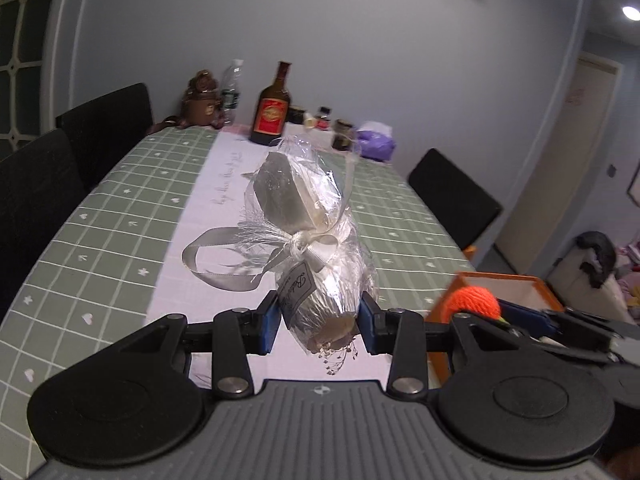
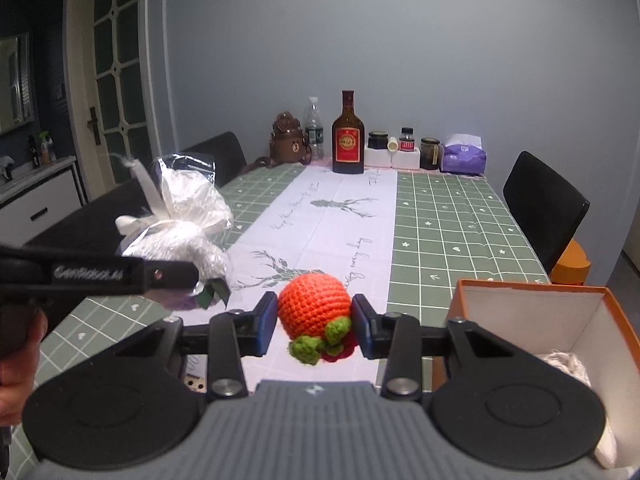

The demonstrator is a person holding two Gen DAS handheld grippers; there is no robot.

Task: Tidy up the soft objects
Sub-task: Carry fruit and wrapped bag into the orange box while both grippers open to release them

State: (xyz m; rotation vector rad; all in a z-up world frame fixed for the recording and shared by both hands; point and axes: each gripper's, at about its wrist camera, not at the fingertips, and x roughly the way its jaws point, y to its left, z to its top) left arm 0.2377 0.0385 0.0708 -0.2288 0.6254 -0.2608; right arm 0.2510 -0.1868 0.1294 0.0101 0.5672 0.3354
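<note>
Cellophane-wrapped white bundle (image 1: 316,248) with grey ribbon is clamped in the left gripper (image 1: 319,322), held above the green checked tablecloth (image 1: 120,208). Right gripper (image 2: 314,322) is closed on an orange crochet ball (image 2: 312,304), both tilted down toward the table. Only the right view shows a hand (image 2: 18,364) at near left and white fabric inside the orange box (image 2: 532,288) at near right.

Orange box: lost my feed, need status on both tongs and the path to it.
Left tongs shut on wrapped bundle. Right tongs shut on crochet orange. Orange box open at right, nothing blocking.
</note>
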